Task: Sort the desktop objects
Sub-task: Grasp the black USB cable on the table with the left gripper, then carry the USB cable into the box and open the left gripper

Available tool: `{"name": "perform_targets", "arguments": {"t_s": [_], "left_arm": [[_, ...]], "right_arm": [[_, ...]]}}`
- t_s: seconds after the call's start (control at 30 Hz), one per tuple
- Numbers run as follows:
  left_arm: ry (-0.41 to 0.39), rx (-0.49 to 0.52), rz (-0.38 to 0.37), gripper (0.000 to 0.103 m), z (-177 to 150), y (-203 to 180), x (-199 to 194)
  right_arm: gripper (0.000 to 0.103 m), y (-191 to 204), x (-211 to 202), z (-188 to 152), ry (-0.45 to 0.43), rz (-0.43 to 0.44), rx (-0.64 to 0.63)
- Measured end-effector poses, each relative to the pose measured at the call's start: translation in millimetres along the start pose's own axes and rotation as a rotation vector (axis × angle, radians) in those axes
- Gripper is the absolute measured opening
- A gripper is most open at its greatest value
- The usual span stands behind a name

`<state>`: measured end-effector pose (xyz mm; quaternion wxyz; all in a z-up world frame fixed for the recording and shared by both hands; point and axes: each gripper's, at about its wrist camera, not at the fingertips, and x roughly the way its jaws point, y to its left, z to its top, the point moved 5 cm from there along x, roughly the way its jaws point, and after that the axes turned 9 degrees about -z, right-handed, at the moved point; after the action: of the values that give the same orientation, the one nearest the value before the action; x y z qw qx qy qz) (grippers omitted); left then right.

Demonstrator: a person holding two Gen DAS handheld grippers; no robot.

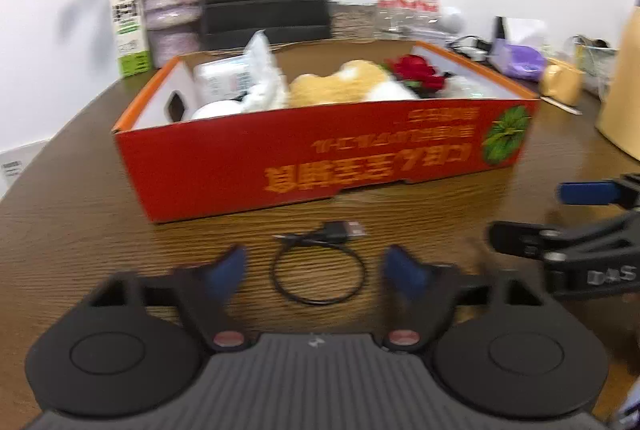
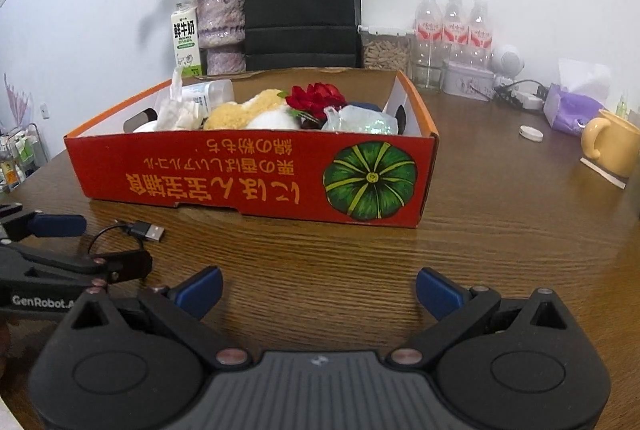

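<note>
Both grippers sit low and side by side, tilted downward. The left gripper point(image 1: 316, 268) has its jaws partly apart, its blue fingertips point(image 1: 228, 270) clear of each other. The right gripper point(image 2: 318, 290) has its jaws spread wide, gripping nothing.

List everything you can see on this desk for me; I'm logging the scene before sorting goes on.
cardboard box: one, red, mid-table, filled with items
plush toy: one, tan and white, in the box
rose: one, red, in the box
USB cable: one, black, coiled on the table in front of the box
vase: one, purple-white, behind the box, holding dried flowers
milk carton: one, white and green, beside the vase
paper bag: one, black, against the wall
water bottles: three, clear, red labels, back right
mug: one, yellow, right edge
table: one, brown wood
left tool: blue pads either side of the cable, not touching it
right tool: open over bare table
</note>
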<state>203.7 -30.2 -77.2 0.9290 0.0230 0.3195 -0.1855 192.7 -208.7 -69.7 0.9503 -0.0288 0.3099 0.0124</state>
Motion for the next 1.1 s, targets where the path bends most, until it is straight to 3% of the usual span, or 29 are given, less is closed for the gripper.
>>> {"name": "perform_targets", "arguments": {"t_s": [0.07,0.17,0.2,0.23,0.83,1.1], "left_arm": [[0.007,0.000,-0.018,0.034,2,-3,-2],[-0.006,-0.012,-0.020,0.024,2,-3,-3],[-0.015,-0.013,-0.017,0.011,3,-2,-4],[-0.016,-0.013,-0.013,0.006,3,-1,-4],[-0.149,-0.004,-0.035,0.004,15,-2,-41],[-0.288,0.023,-0.040,0.004,46,-6,-71]], "right_arm": [[0.103,-1,1,0,0.005,0.001,0.008],[0.103,-2,1,0,0.006,0.004,0.017],[0.103,-2,0,0,0.005,0.004,0.020],[0.103,-3,0,0,0.003,0.004,0.023],[0.103,-5,-5,1,-0.035,0.009,0.033],[0.103,0,-22,20,-0.118,0.079,0.058]]}}
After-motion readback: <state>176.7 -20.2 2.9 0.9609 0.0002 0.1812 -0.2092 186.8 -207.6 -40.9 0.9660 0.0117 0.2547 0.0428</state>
